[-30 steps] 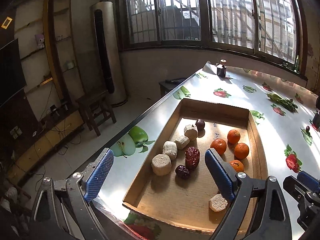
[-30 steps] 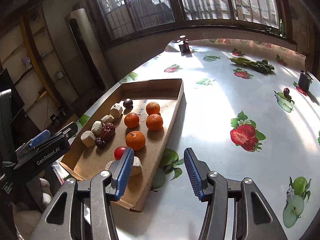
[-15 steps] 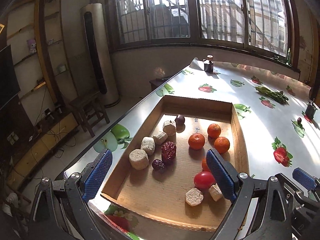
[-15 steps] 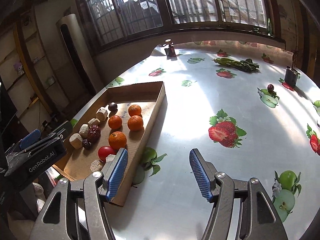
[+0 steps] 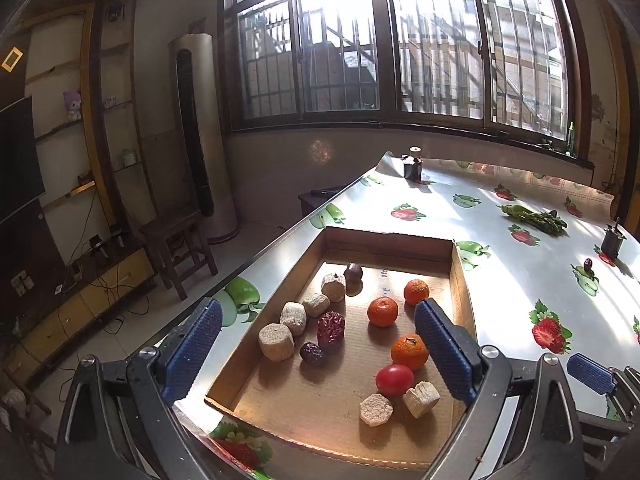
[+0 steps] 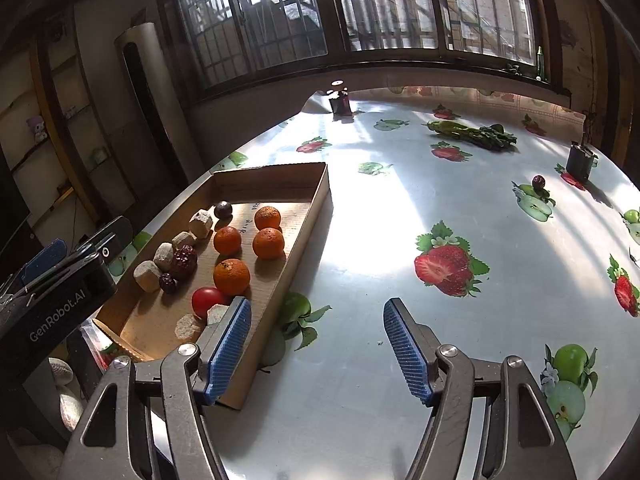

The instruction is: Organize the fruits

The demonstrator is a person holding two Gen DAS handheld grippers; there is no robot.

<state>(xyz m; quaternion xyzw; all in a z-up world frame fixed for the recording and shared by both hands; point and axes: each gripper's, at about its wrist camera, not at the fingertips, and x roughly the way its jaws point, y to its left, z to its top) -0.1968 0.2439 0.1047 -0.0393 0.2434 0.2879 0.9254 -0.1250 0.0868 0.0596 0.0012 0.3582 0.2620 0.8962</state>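
A: Sunny room with barred windows; the desk wears a fruit-print cloth, and the cardboard tray sits at its left edge.

B: How far along?

A: Nearly done, I'd judge. In the tray: four oranges, one tomato, two red dates, one dark round fruit, six pale chunks. One small dark fruit lies well apart on the cloth.

B: The hands?

A: Left gripper and right gripper: fingers spread, holding nothing.
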